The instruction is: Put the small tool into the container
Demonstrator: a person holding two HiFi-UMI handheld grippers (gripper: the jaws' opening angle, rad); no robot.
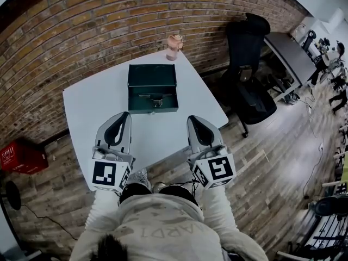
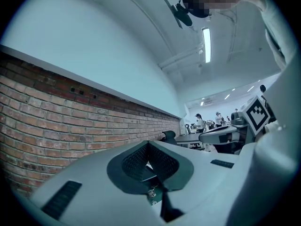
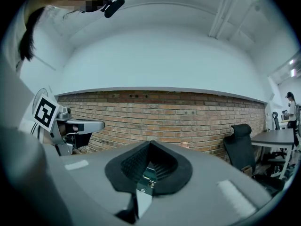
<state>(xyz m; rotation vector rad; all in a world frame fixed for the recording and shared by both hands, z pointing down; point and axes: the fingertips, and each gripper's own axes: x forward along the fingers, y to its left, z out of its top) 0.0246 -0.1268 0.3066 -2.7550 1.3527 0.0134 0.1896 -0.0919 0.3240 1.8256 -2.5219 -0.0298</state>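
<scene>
A dark green metal box (image 1: 153, 87) lies shut in the middle of the white table (image 1: 87, 105), its latch facing me. A small pinkish object (image 1: 174, 46) stands at the table's far edge, behind the box. My left gripper (image 1: 126, 115) hovers over the near left part of the table, short of the box, its jaws together and empty. On the near right side, level with it, my right gripper (image 1: 192, 119) is likewise shut with nothing in it. In both gripper views the box's latch (image 2: 152, 192) (image 3: 149, 184) shows through the gap under the closed pads (image 2: 136, 161) (image 3: 134, 163).
A brick wall (image 1: 81, 20) runs behind the table. To the right stand a black office chair (image 1: 247, 75) and a grey desk (image 1: 288, 53). On the wooden floor at the left sits a red crate (image 1: 19, 156). People stand far off in the room.
</scene>
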